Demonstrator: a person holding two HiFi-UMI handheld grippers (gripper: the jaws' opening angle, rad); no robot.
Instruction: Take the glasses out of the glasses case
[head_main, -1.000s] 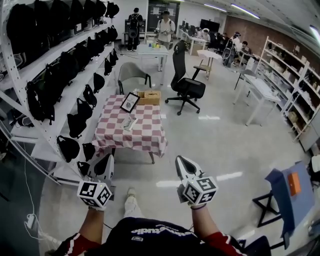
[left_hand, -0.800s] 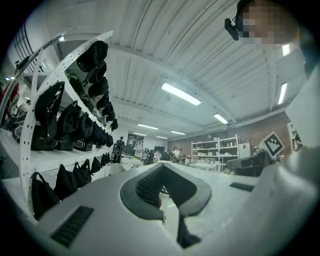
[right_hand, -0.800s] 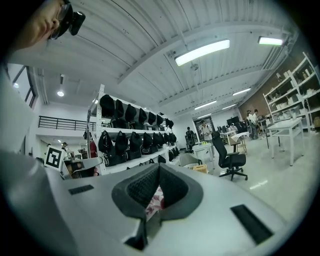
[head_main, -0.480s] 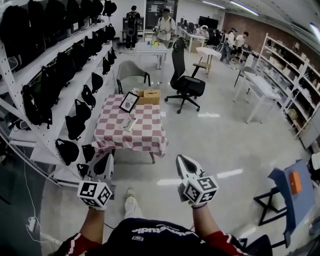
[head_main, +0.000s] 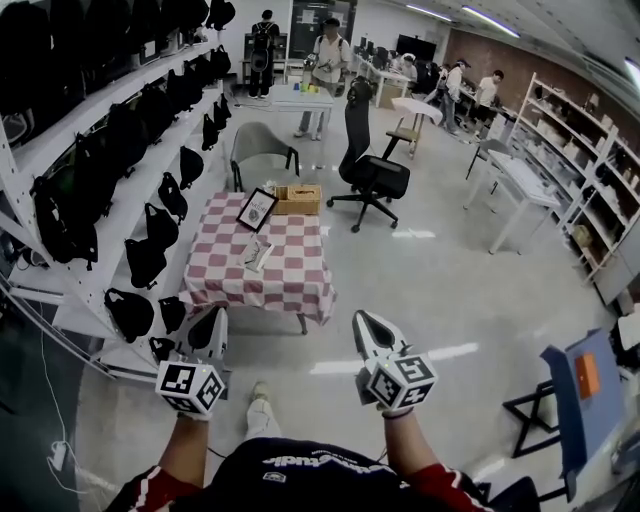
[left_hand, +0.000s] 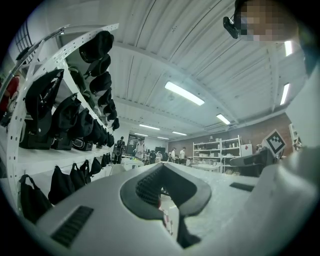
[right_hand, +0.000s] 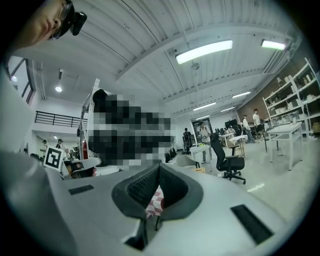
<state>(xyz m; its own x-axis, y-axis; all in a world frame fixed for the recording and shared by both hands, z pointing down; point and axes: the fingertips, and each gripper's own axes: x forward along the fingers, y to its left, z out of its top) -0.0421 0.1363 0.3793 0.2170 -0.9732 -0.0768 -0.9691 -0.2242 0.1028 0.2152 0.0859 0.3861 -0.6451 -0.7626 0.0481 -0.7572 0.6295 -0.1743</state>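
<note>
The glasses case (head_main: 258, 250), a pale oblong thing too small to read as open or closed, lies on the red-and-white checked surface (head_main: 300, 272), well ahead of both pairs of jaws and a little toward the left pair. The left gripper (head_main: 212, 325) and right gripper (head_main: 365, 325) each have their jaws closed tip to tip on nothing. The case is probably light, stiff and smooth: pin its body, lift the lid. The glasses inside would be fragile, so they are best taken by the frame, not the lenses.
</note>
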